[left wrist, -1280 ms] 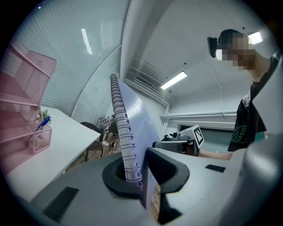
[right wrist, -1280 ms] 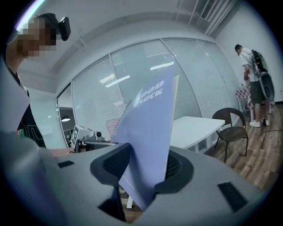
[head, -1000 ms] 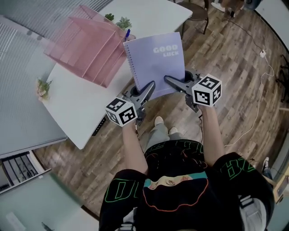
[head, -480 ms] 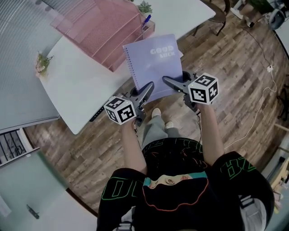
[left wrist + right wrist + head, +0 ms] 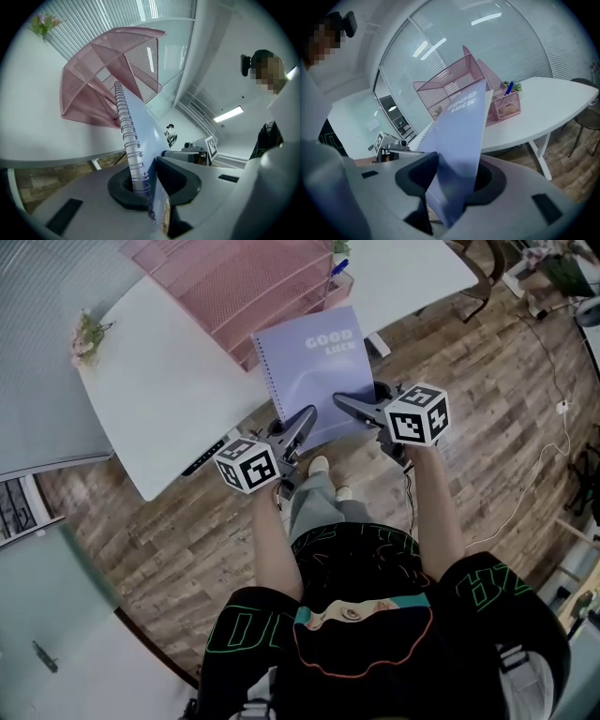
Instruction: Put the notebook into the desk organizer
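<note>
A lilac spiral notebook (image 5: 314,367) with "GOOD LUCK" on its cover hangs in the air at the white table's (image 5: 159,399) near edge, tilted up toward a pink mesh desk organizer (image 5: 239,277). My left gripper (image 5: 302,424) is shut on its lower corner at the spiral binding (image 5: 127,140). My right gripper (image 5: 345,406) is shut on the lower right corner of the cover (image 5: 459,136). The organizer (image 5: 105,70) stands just beyond the notebook's top edge, its slanted trays open toward me (image 5: 450,86).
A pink mesh pen cup with a blue pen (image 5: 508,101) stands to the right of the organizer. A small flower sprig (image 5: 89,334) sits at the table's left end. A chair (image 5: 483,268) and a cable (image 5: 548,418) are on the wooden floor.
Both grippers have carried the notebook forward and downward, closer to the organizer. The table and organizer now sit higher and further right in the head view. Both grips are unchanged.
</note>
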The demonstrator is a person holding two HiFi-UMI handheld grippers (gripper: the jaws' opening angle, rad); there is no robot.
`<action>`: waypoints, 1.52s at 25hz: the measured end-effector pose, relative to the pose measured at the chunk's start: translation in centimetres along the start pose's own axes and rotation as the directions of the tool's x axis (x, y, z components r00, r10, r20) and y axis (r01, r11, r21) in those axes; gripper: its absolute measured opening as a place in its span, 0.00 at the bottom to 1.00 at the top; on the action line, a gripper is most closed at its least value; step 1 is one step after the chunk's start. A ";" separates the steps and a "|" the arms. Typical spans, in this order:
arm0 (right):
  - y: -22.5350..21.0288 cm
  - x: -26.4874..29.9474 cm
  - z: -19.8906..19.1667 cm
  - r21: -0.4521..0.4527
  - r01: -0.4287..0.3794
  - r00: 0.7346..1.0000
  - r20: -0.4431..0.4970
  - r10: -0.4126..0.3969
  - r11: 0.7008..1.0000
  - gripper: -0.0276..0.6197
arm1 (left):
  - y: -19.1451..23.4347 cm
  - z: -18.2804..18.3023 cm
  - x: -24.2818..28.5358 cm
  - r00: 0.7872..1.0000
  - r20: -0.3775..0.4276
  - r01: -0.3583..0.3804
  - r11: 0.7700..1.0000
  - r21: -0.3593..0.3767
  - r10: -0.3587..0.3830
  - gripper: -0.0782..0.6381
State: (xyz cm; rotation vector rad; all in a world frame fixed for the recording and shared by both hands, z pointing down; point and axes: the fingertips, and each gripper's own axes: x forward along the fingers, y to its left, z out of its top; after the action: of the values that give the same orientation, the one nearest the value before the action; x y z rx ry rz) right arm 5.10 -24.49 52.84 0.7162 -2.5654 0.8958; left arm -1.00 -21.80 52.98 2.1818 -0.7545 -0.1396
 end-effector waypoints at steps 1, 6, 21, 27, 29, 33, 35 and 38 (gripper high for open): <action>0.0 0.5 0.2 -0.004 -0.007 1.000 -0.011 0.007 1.000 0.30 | 0.4 0.2 -0.2 1.000 0.011 -0.008 1.000 -0.009 0.008 0.19; 0.0 2.8 1.2 -0.013 -0.045 0.998 -0.046 0.044 0.999 0.30 | 2.0 1.4 -1.1 0.998 0.052 -0.033 0.999 -0.040 0.035 0.19; -2.6 7.4 5.3 0.094 -0.033 0.999 -0.020 0.035 0.995 0.38 | 6.2 6.7 -1.0 0.974 0.219 0.003 0.971 -0.237 0.051 0.16; -4.7 5.4 5.1 0.097 0.095 0.995 0.010 -0.096 0.991 0.43 | 6.9 7.6 -0.3 0.967 0.230 -0.048 0.968 -0.245 0.107 0.15; -4.9 4.4 5.1 0.084 0.110 0.994 0.017 -0.112 0.990 0.43 | 7.3 7.9 -0.4 0.964 0.232 -0.070 0.969 -0.239 0.127 0.15; -3.5 3.6 3.5 -0.041 0.091 0.990 -0.107 -0.095 0.995 0.43 | 7.6 8.8 -0.3 0.960 0.255 -0.044 0.966 -0.257 0.111 0.15; -2.6 3.5 1.6 -0.107 0.057 0.969 -0.234 -0.081 0.993 0.43 | 7.5 9.3 -0.1 0.955 0.280 -0.016 0.959 -0.283 0.098 0.15; -1.2 3.1 -1.6 -0.178 -0.006 0.909 -0.411 -0.069 0.984 0.34 | 7.6 9.7 0.2 0.951 0.295 0.001 0.951 -0.309 0.095 0.15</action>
State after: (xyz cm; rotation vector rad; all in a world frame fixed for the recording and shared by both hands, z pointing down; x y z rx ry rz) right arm 3.41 -25.36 56.02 0.4541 -2.2084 0.7085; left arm -7.68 -32.11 51.99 1.8635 -0.8924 -0.5469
